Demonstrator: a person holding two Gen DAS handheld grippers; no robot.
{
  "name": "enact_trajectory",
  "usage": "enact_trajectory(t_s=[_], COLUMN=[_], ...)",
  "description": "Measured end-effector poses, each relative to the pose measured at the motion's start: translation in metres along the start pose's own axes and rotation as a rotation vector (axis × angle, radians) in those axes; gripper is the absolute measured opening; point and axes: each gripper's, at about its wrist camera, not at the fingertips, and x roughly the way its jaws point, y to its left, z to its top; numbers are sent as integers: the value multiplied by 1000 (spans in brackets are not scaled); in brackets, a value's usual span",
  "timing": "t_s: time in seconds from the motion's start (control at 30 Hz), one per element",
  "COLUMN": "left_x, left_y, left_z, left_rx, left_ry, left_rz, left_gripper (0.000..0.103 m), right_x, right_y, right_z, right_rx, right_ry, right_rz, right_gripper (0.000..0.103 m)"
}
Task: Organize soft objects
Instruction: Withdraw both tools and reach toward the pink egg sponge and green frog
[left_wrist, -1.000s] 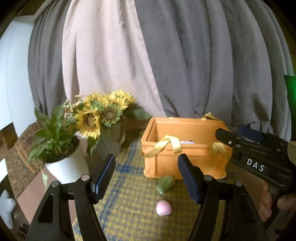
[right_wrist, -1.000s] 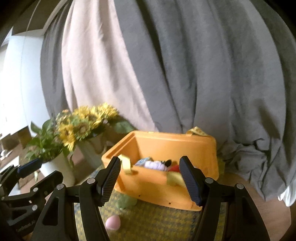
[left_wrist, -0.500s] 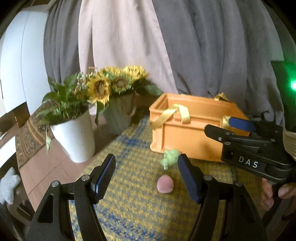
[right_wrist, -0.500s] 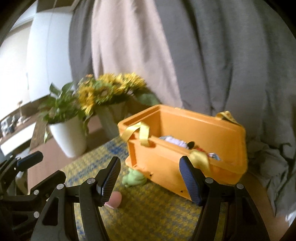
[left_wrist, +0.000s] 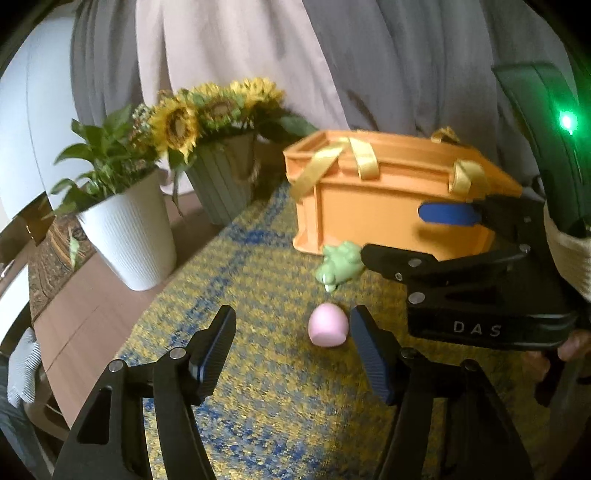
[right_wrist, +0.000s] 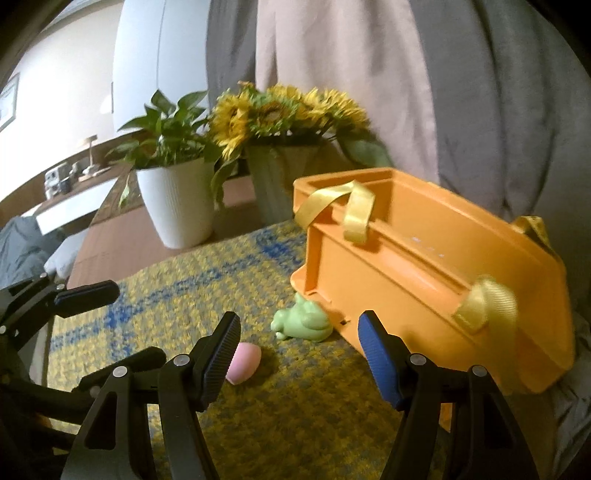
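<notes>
Approach stage noted. Left gripper (left_wrist: 291, 354) is empty, jaws closing, the pink egg-shaped soft toy (left_wrist: 328, 329) just ahead between its tips. Right gripper (right_wrist: 297, 350) is empty, jaws opening; the green soft frog (right_wrist: 303, 325) lies beyond against the orange plastic crate (right_wrist: 424, 266). Each toy should be straddled fully before closure.
</notes>
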Motion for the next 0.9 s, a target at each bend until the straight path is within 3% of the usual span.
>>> enact_trajectory(t_s=[0.6,0.9], left_x=[67,82], left_y=[-8,-18], left_z=[-9,-6], left_rx=[33,51], left_ry=[126,128], left_rz=[-85,-141], left_gripper=[51,51], right_x=[64,87], right_y=[-12,-12], right_z=[-6,-4], right_rx=[-61,-65], right_ry=[68,105], right_rz=[91,144], right_gripper=[77,77])
